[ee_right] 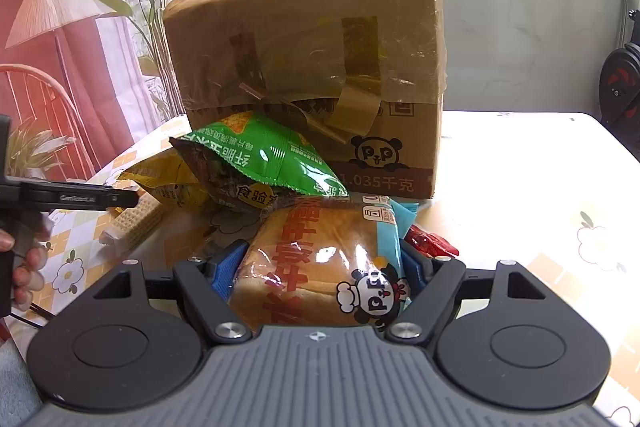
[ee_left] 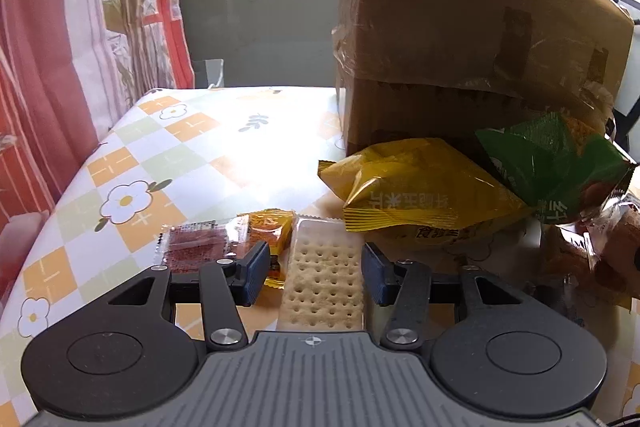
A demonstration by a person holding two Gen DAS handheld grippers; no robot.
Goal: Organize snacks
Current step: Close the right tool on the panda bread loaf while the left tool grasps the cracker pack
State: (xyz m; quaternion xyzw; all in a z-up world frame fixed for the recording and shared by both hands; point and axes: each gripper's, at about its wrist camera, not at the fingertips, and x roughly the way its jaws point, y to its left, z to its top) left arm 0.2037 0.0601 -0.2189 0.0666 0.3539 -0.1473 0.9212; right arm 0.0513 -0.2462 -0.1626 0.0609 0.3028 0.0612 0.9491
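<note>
A clear pack of pale crackers (ee_left: 324, 279) lies on the flowered tablecloth (ee_left: 132, 163) between the fingers of my left gripper (ee_left: 316, 267). The jaws stand open, with a gap showing at the left pad (ee_left: 256, 271). In the right wrist view that gripper's finger (ee_right: 80, 199) reaches in from the left beside the cracker pack (ee_right: 136, 223). My right gripper (ee_right: 322, 253) is shut on a bagged bread loaf (ee_right: 320, 287) with red lettering and a panda, its blue pads pressing both sides.
A taped cardboard box (ee_left: 460, 27) stands behind a yellow snack bag (ee_left: 416, 187) and a green one (ee_left: 552, 163). Small red (ee_left: 196, 247) and orange (ee_left: 272, 231) packets lie left of the crackers. A red wrapper (ee_right: 432, 243) lies by the loaf. Bare cloth stretches far left.
</note>
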